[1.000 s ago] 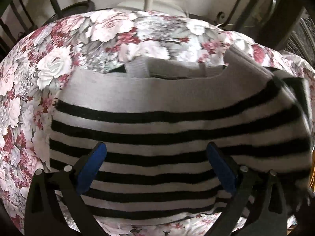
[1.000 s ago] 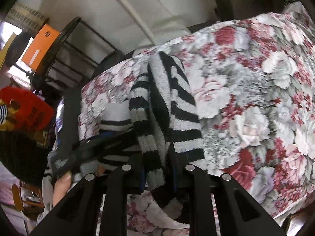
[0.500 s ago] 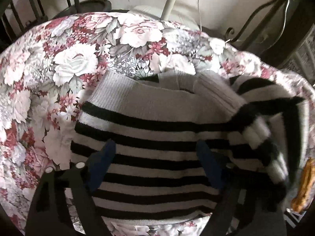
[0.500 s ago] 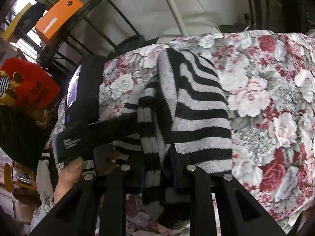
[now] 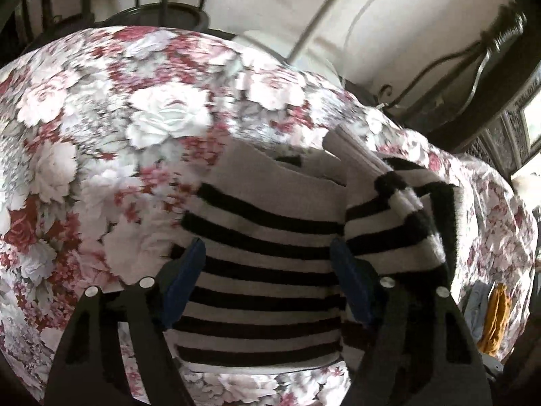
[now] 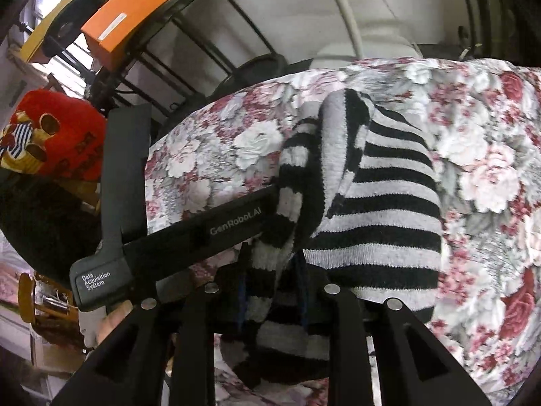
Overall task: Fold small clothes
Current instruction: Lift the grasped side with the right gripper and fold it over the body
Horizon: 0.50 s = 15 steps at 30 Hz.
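Observation:
A small grey sweater with black stripes (image 5: 267, 257) lies on the floral cloth (image 5: 101, 142). My left gripper (image 5: 267, 280) is open, its blue pads wide apart over the sweater's body, holding nothing. My right gripper (image 6: 272, 291) is shut on a bunched striped sleeve or side of the sweater (image 6: 270, 237) and holds it folded over the body (image 6: 382, 203). That folded part shows at the right in the left wrist view (image 5: 405, 216). The left gripper's black body (image 6: 175, 233) crosses the right wrist view.
A black metal rack (image 6: 189, 34) with an orange box (image 6: 125, 23) stands behind the table, a red toy (image 6: 54, 138) to its left. Metal chair frames (image 5: 473, 50) and a white pipe (image 5: 324, 17) are beyond the far edge. Yellow cloth (image 5: 497, 318) lies off the right edge.
My right gripper has carried the sweater's right side over toward the middle, onto the body. My left gripper stayed open and drifted right over the sweater.

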Each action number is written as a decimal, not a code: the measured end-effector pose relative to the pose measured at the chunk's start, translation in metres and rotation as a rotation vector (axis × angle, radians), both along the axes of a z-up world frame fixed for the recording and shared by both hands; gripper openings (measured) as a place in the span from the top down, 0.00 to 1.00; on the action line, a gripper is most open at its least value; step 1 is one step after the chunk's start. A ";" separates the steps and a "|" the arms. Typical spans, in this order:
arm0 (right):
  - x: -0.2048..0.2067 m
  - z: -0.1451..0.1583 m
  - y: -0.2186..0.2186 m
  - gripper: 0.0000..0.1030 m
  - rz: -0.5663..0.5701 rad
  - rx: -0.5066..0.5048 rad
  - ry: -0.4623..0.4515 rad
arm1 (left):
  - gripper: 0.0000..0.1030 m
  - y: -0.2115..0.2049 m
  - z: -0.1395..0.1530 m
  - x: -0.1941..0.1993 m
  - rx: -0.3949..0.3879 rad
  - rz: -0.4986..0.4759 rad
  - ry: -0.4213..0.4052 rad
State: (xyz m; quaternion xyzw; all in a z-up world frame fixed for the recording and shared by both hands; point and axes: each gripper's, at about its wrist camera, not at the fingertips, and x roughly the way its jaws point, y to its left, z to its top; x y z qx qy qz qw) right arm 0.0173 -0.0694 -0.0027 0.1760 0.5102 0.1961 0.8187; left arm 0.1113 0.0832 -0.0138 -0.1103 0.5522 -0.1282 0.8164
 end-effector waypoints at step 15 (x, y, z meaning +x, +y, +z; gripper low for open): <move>0.026 -0.065 0.087 0.69 0.150 -0.089 0.056 | 0.26 0.070 -0.029 0.002 0.198 0.049 0.039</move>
